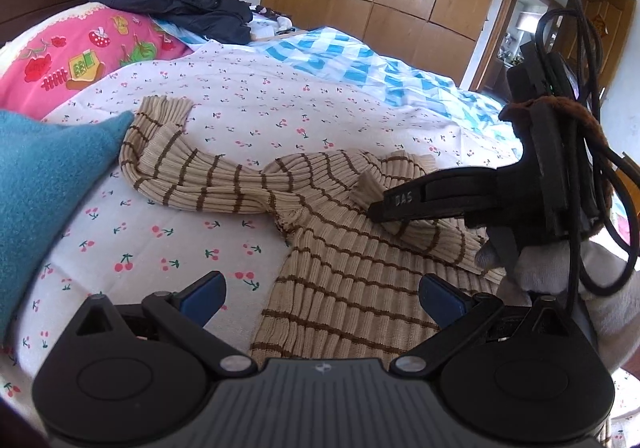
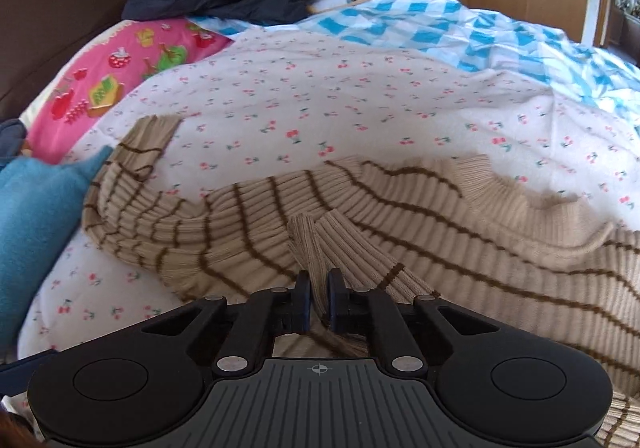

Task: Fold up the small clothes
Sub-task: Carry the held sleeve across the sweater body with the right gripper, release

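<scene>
Beige striped sweater (image 1: 344,280) lies on the bed sheet (image 1: 248,103) before both tongs. Right gripper (image 2: 318,298) pinches the sleeve cuff (image 2: 316,244), probably to fold it inward; left gripper (image 1: 320,298) waits spread, holding nothing.

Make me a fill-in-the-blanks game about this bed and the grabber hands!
1. The right gripper is shut on the beige brown-striped ribbed sweater's ____.
2. The left gripper's jaws are ____.
3. The white bedsheet is printed with small red ____.

Missing words: sleeve; open; cherries
</scene>
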The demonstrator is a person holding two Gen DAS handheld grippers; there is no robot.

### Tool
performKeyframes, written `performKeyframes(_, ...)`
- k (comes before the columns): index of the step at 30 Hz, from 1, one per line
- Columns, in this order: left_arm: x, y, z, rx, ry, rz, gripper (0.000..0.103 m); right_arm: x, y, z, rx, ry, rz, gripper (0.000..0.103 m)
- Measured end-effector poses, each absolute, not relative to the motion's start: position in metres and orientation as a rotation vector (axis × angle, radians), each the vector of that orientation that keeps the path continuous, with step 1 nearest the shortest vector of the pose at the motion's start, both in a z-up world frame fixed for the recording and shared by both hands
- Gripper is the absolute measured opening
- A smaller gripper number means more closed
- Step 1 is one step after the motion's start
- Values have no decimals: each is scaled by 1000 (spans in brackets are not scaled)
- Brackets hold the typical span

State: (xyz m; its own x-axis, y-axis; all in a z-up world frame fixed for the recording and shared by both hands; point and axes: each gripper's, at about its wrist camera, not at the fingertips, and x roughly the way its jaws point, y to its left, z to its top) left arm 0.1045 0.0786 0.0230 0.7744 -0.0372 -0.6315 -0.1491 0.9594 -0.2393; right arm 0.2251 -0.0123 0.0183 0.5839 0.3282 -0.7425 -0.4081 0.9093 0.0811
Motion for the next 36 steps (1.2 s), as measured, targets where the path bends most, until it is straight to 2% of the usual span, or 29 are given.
performKeyframes(2,105,78,23,-286,683,62,103,219,-12,17,-92,838,440,9)
performKeyframes(8,106,76,21,-280,696,58,103,217,-24,18,-2,917,551,25)
performKeyframes(13,106,77,21,-287,697,46,103,202,-62,41,82,853,523,33)
performKeyframes(17,106,76,21,-286,697,44,103,196,-99,45,98,807,381,34)
performKeyframes(22,107,70,18,-240,698,57,103,208,-117,7,-22,889,186,31)
performKeyframes(28,110,63,13,-209,717,56,103,182,-121,27,-30,784,293,34)
performKeyframes(31,110,60,13,-193,716,52,103,172,-120,27,-97,859,387,40)
performKeyframes(36,109,60,13,-195,717,43,103,156,-123,23,-92,949,456,40)
